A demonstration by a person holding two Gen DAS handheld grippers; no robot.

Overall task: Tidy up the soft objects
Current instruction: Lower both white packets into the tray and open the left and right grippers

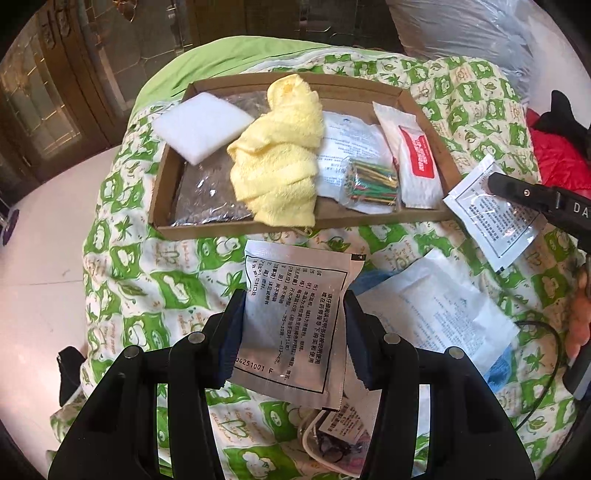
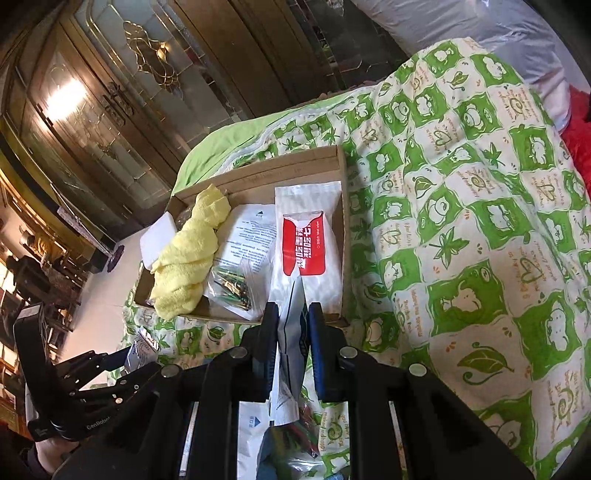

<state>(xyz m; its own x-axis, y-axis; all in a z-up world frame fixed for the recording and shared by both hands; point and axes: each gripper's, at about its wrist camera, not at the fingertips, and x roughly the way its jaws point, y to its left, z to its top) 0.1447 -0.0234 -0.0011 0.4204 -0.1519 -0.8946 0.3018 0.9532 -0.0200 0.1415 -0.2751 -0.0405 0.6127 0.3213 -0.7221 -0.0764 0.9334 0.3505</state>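
My left gripper is shut on a silver sachet with black print, held above the green patterned quilt. My right gripper is shut on a white sachet; it also shows in the left wrist view, right of the tray. The cardboard tray ahead holds a yellow towel, a white foam pad, a bag of colored sticks, a white and red packet and a clear bag of dark bits.
More white packets and a small pouch lie on the quilt below my grippers. Red cloth lies at the right. A grey plastic bag sits behind. White floor and wooden doors are to the left.
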